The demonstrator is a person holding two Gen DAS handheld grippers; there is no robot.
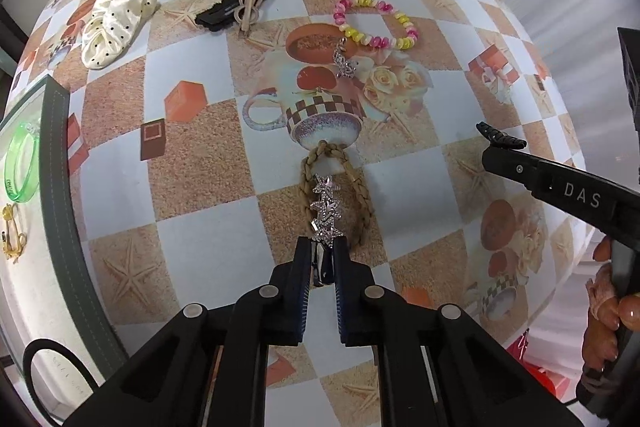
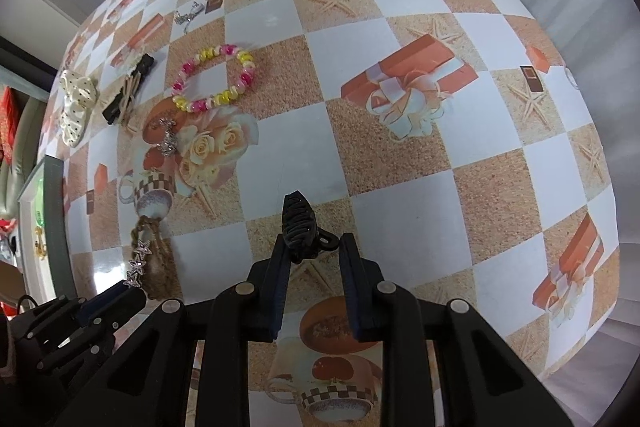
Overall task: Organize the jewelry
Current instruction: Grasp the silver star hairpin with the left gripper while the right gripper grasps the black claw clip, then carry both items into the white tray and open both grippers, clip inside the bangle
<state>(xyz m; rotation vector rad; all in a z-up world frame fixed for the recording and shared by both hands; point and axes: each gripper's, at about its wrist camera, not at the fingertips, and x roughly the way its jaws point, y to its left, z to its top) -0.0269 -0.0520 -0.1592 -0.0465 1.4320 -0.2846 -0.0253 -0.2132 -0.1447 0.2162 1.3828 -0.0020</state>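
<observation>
Jewelry tray (image 1: 60,163) holds a green bangle (image 1: 20,167); left hand-held gripper (image 1: 322,251) pinches a star clip (image 1: 326,207), right hand-held gripper (image 2: 314,247) grips a black claw clip (image 2: 299,227).

Both grippers, left gripper (image 1: 322,247) and right gripper (image 2: 314,247), are matte black, with silver pivot pins, blue-edged finger pads (image 1: 306,301) and white "DAS" lettering.

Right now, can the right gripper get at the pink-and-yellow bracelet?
Probably not yet: the right gripper has a black claw clip between its fingers. The path looks free, though; only bare tablecloth lies between it and the bracelet, ahead and to the left.
</observation>
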